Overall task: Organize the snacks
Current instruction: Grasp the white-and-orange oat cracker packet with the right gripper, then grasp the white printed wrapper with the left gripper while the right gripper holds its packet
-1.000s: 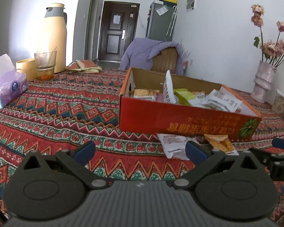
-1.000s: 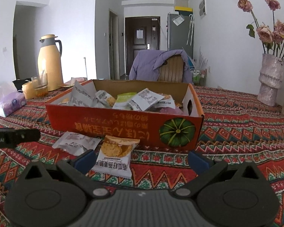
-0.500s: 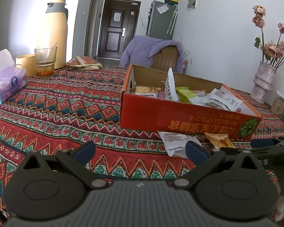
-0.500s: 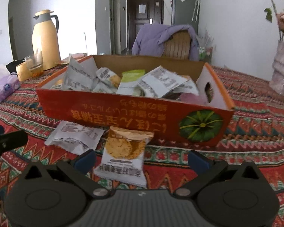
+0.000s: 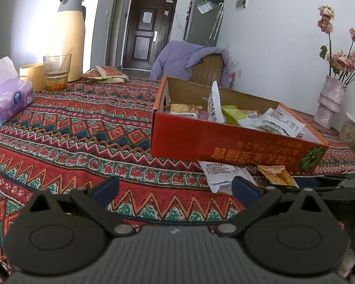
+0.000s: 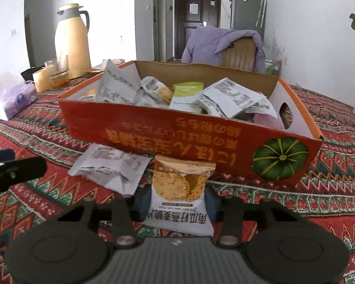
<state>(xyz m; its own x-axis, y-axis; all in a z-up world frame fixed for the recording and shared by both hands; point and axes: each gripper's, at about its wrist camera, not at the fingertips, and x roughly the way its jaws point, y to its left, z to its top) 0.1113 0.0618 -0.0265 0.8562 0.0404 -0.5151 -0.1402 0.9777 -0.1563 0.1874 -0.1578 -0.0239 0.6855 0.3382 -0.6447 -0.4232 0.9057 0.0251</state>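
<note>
We see the right claw low over the patterned cloth, its jaws just drawn in from wide to narrow around a cracker pack. The blue pads sit against both side edges of the pack at about its middle, so we read this as a grip on it, though the picture is a little blurred there. The pack lies flat on the cloth, its brown top end pointing at the front wall of the red box and close to it; its white lower end reaches back toward the camera.

Just left of it a white pack lies crumpled on the cloth, partly tucked against the box front, apart from the claw. The box holds a loose heap of snacks, white, green and biscuit-printed wrappers, some standing above the rim.

Our left claw hangs above the cloth with its jaws wide apart and nothing between them, only fabric. From its view the white pack lies just beyond its right finger, and the cracker pack shows past that, with the dark body of the right claw at the far right edge.

A thermos, a glass and a tissue pack stand well off at the cloth's left side.
</note>
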